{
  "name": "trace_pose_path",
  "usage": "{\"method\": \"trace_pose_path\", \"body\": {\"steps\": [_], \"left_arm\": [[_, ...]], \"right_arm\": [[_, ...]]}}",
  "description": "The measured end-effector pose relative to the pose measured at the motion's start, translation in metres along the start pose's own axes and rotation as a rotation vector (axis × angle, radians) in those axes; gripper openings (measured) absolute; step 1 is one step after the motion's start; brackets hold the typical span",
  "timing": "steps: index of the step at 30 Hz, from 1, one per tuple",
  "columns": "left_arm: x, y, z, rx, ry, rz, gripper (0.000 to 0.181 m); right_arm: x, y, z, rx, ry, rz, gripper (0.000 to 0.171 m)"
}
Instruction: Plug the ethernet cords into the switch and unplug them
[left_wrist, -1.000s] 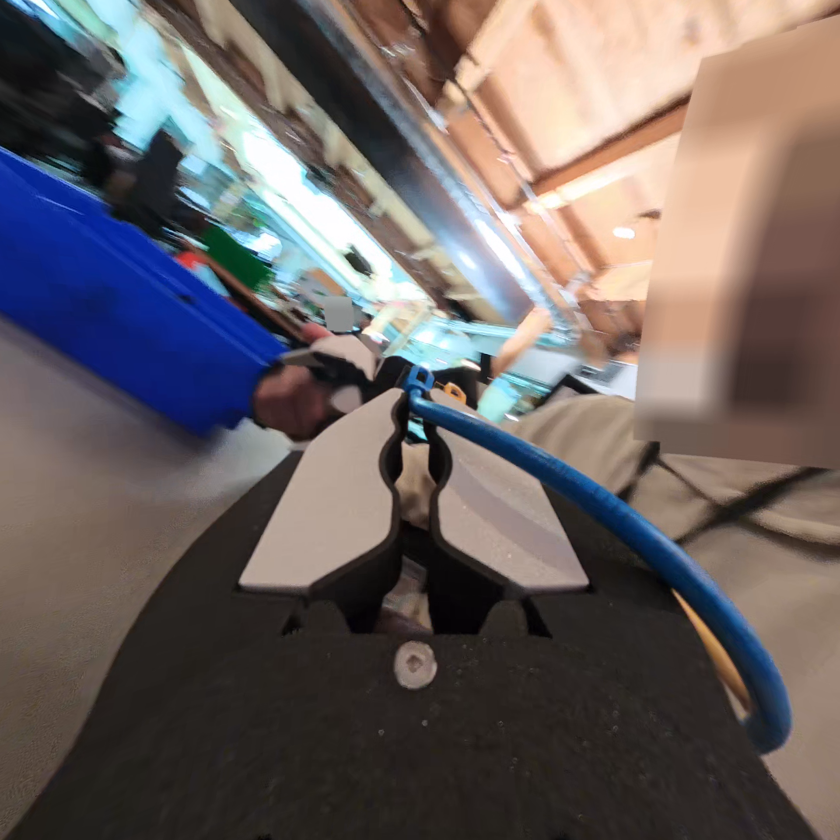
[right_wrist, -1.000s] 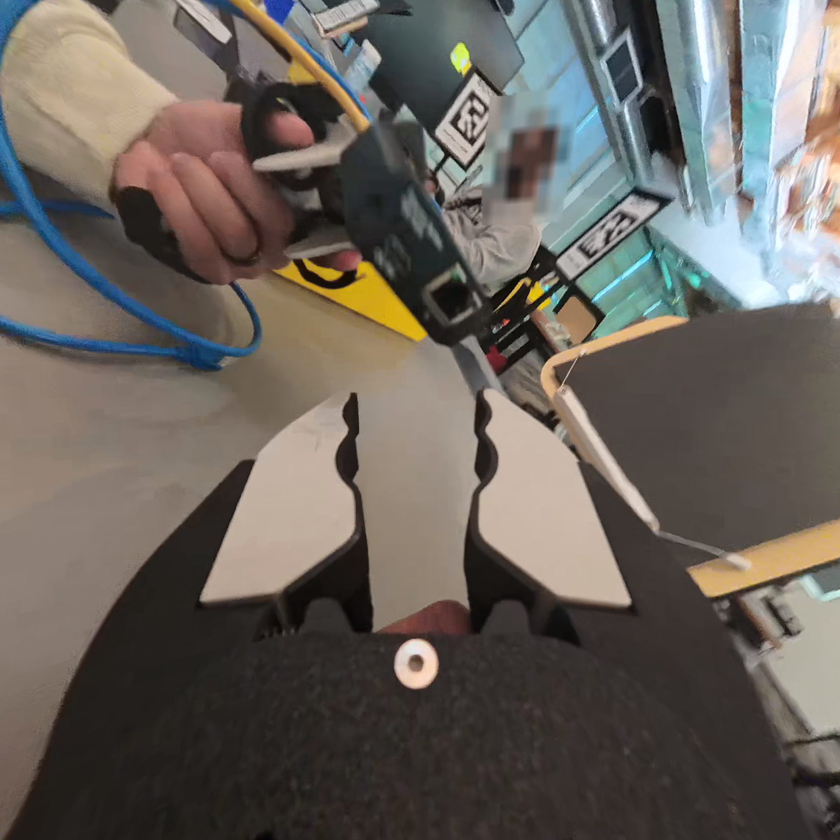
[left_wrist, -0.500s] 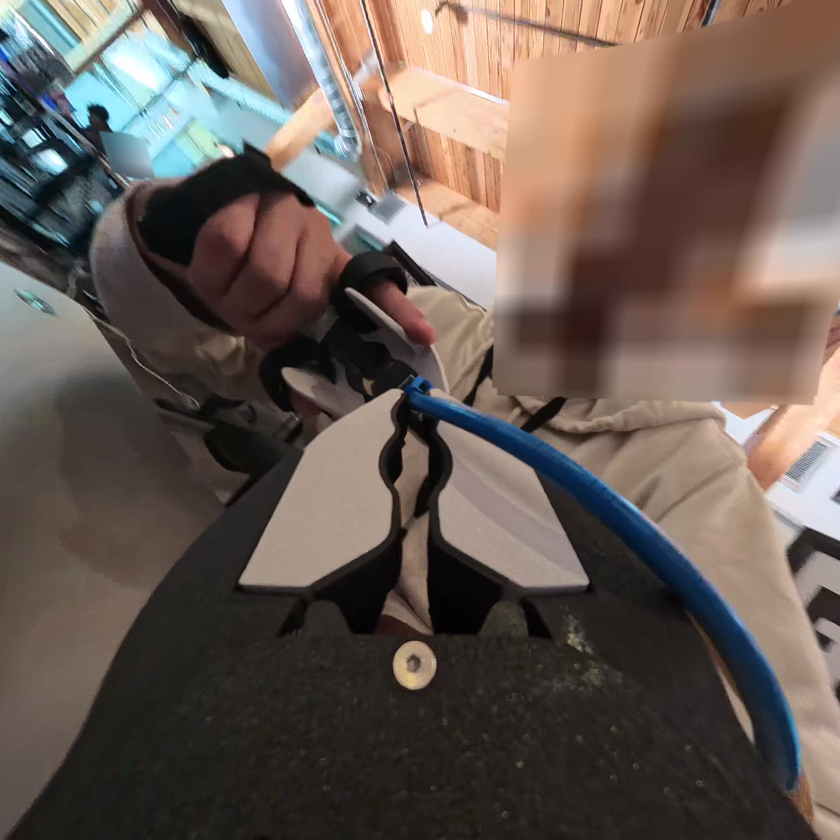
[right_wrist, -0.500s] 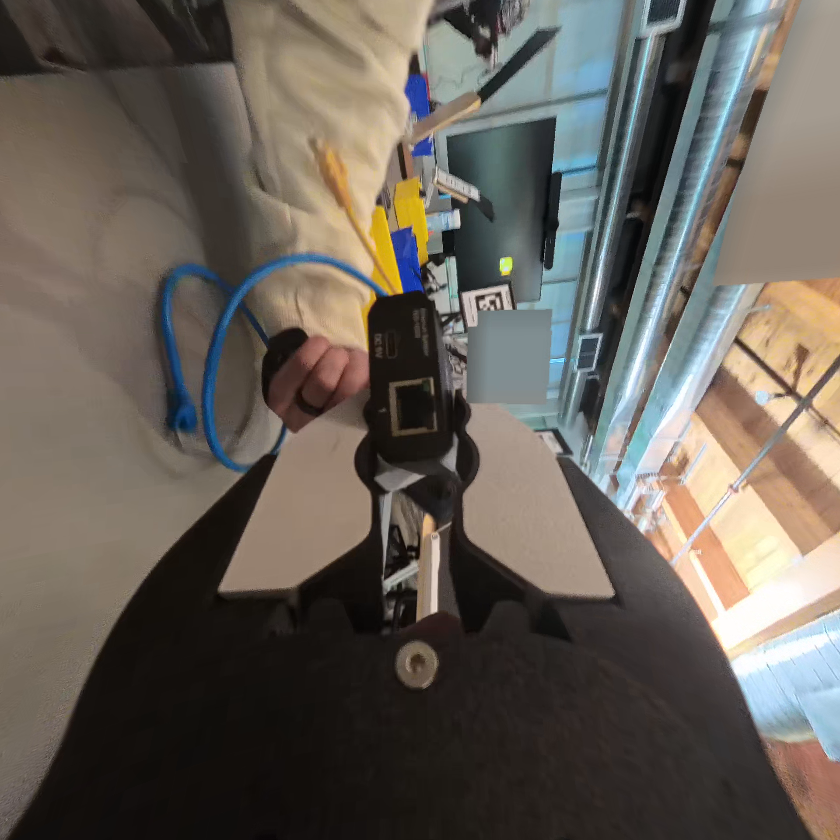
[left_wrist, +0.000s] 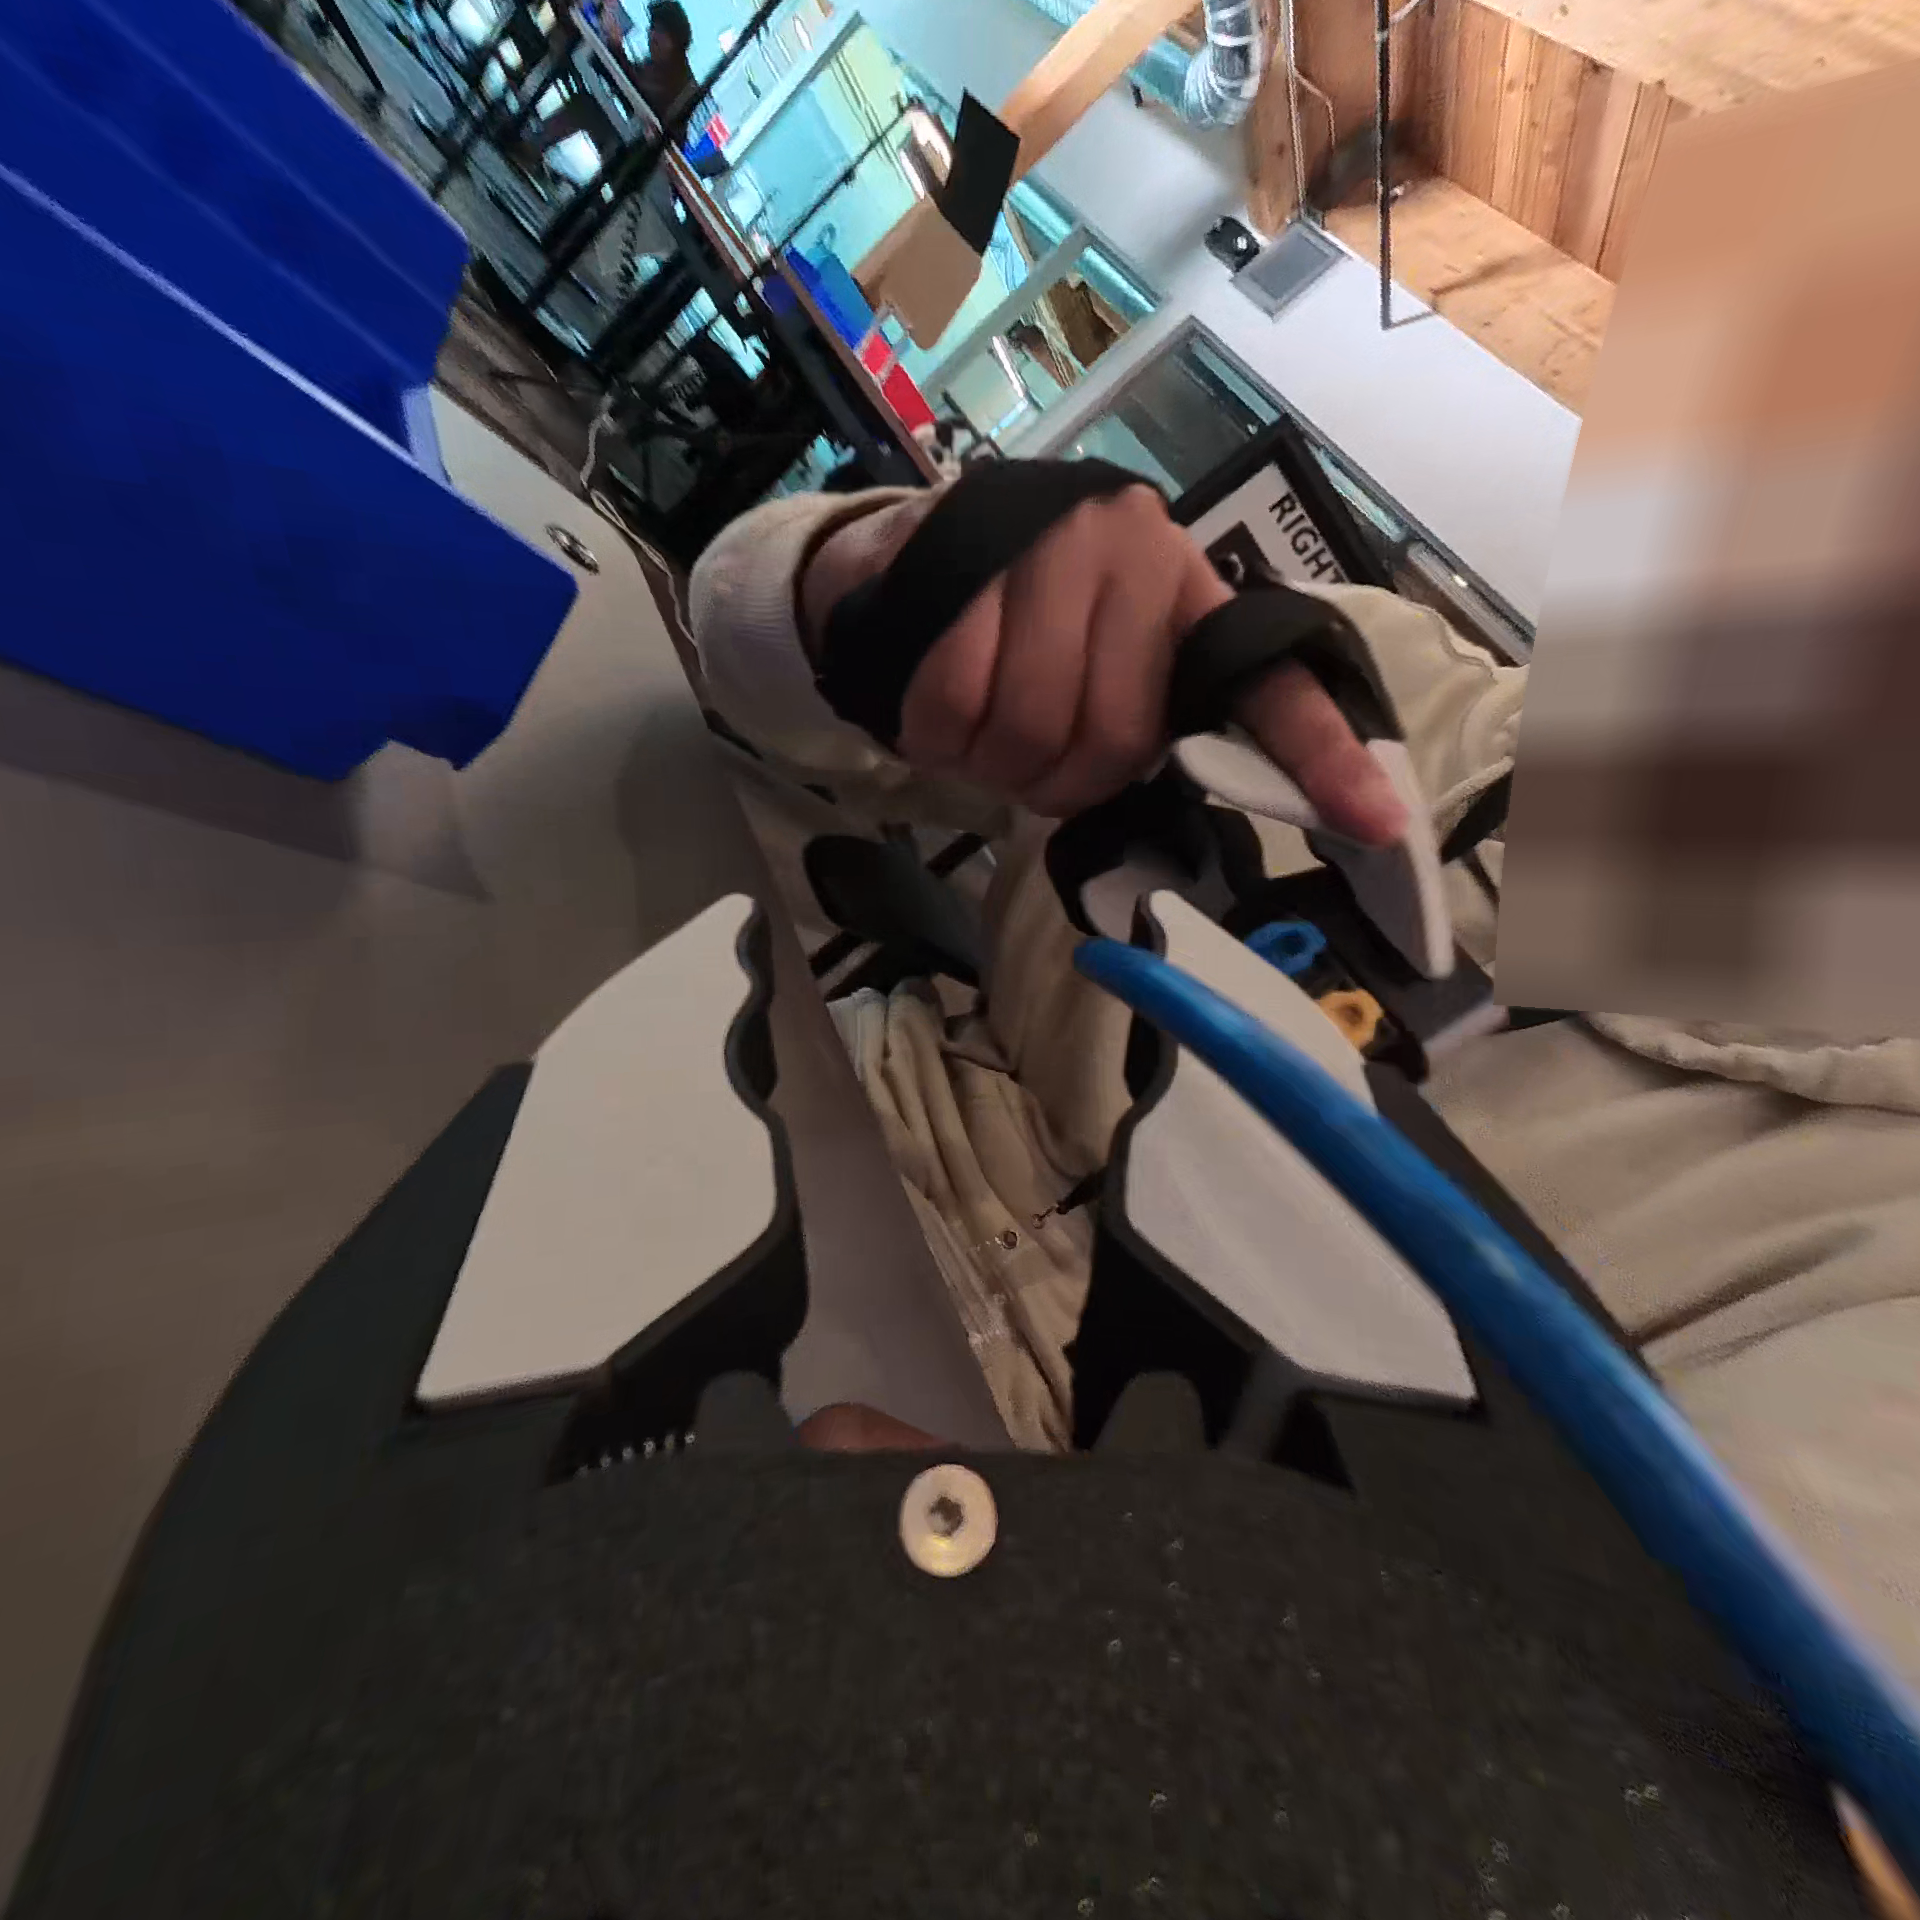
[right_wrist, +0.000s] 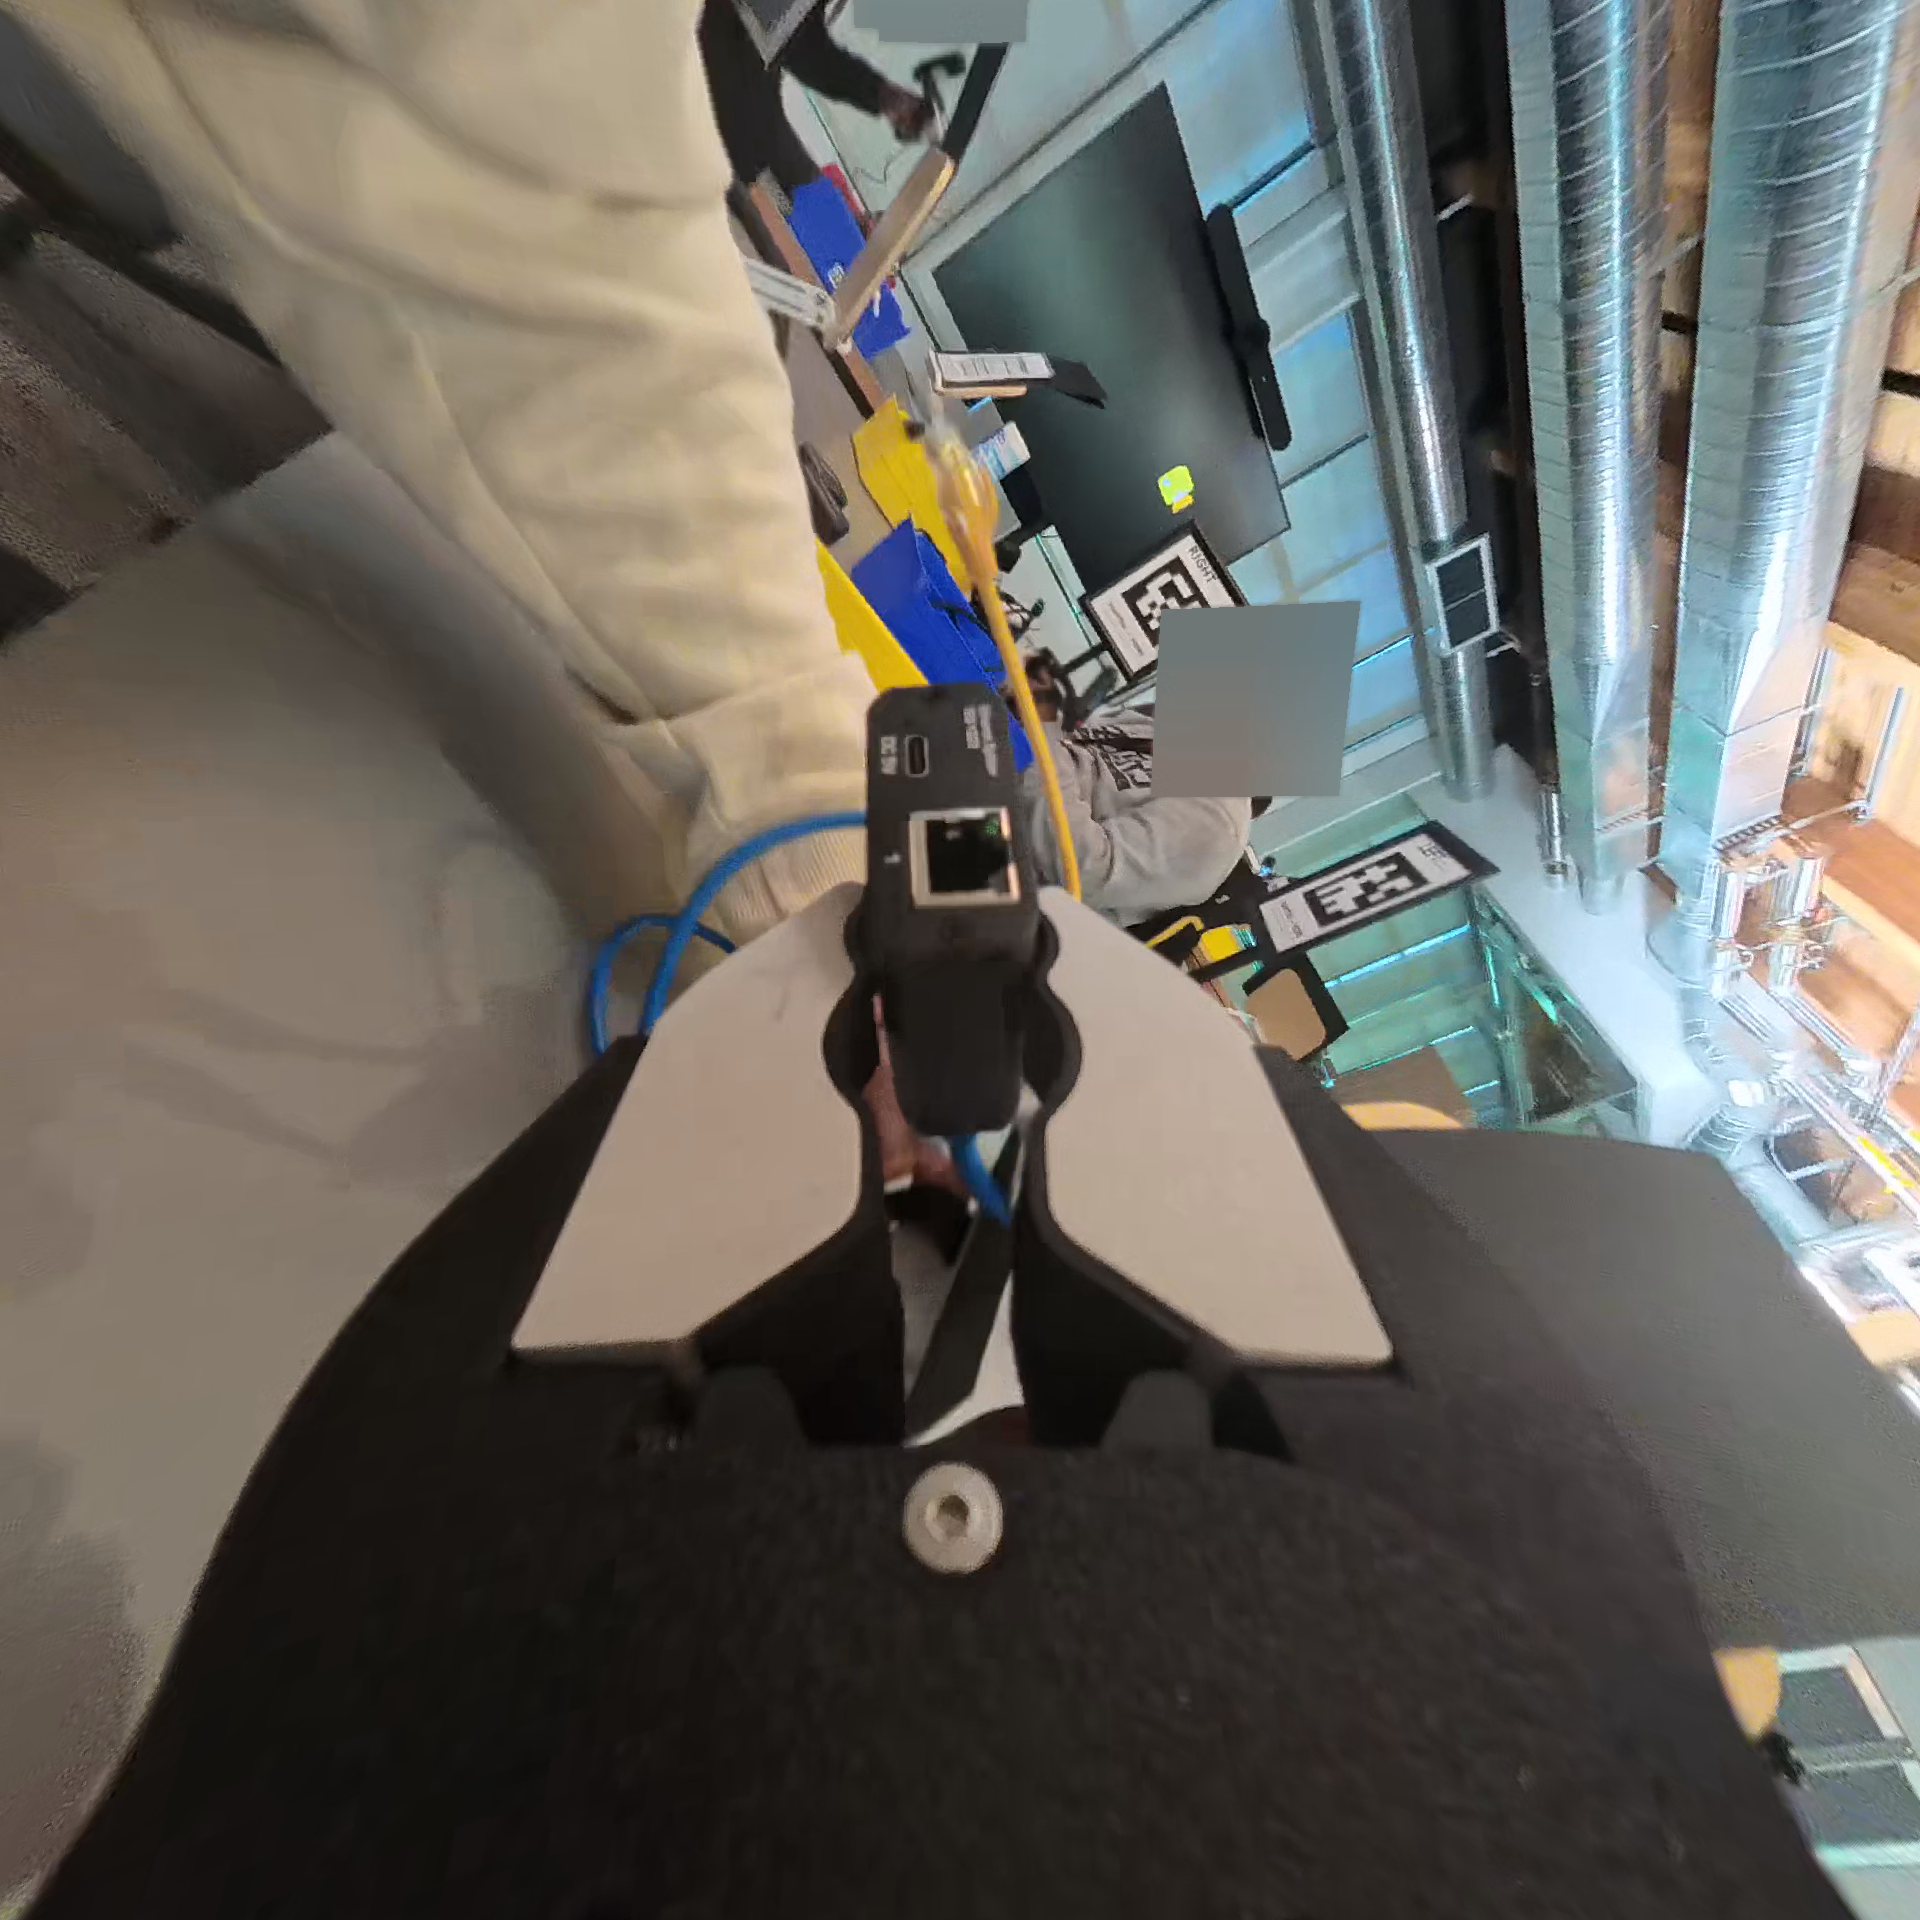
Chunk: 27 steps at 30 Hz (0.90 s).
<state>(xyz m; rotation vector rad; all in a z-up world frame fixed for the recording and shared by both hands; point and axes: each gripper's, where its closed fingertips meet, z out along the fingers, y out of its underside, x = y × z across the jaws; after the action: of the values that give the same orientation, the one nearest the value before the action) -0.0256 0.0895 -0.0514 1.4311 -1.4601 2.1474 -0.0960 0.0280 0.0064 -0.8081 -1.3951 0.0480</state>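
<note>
Two grippers, two states. Left gripper (left_wrist: 951, 971): jaws spread wide, nothing clamped between them, blue ethernet cord (left_wrist: 1475, 1236) draped across its right finger and running off toward the lower right edge. Right gripper (right_wrist: 945, 935): jaws closed tight on the black switch (right_wrist: 948, 904), held upright with one empty port facing the camera (a smaller slot above it). Yellow ethernet cord (right_wrist: 1023, 707) trailing up behind the switch; a loop of blue cord lying on the grey bench (right_wrist: 260, 935) to the left. From the left wrist view: a hand (left_wrist: 1049, 665) in a black strap gripping the right tool, blue and yellow plugs just past it, blue bin (left_wrist: 208, 436) at upper left.
</note>
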Motion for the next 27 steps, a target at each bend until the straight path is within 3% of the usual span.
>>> {"method": "trace_pose_path", "body": {"steps": [1,3,6,9,11,14,18,23,27], "left_arm": [[-0.002,0.003,0.005,-0.021,0.015,-0.029,0.070],[-0.010,0.012,0.009,-0.071,0.007,-0.065,0.093],[-0.007,0.008,-0.006,-0.039,-0.005,0.000,0.089],[0.012,-0.020,-0.037,0.162,0.050,0.084,0.084],[0.009,-0.036,-0.054,0.275,0.002,0.091,0.079],[-0.017,-0.066,-0.092,0.470,-0.212,0.090,0.058],[-0.036,-0.101,-0.178,0.760,-0.682,0.171,0.042],[0.034,-0.112,-0.222,0.892,-1.038,0.416,0.042],[0.090,-0.071,-0.212,0.841,-1.308,0.566,0.043]], "right_arm": [[0.000,-0.004,0.004,0.000,-0.001,-0.009,0.025],[0.000,-0.011,0.009,0.000,-0.001,-0.007,0.025],[0.007,-0.017,0.001,0.032,0.006,0.053,0.024],[0.025,-0.039,-0.019,0.122,0.043,0.159,0.024],[0.040,-0.046,-0.030,0.126,0.092,0.167,0.025],[0.052,-0.042,-0.039,0.060,0.147,0.112,0.024],[0.057,-0.013,-0.033,-0.127,0.226,-0.007,0.024],[0.042,0.069,0.008,-0.436,0.283,-0.035,0.024],[0.016,0.128,0.051,-0.555,0.278,-0.016,0.024]]}}
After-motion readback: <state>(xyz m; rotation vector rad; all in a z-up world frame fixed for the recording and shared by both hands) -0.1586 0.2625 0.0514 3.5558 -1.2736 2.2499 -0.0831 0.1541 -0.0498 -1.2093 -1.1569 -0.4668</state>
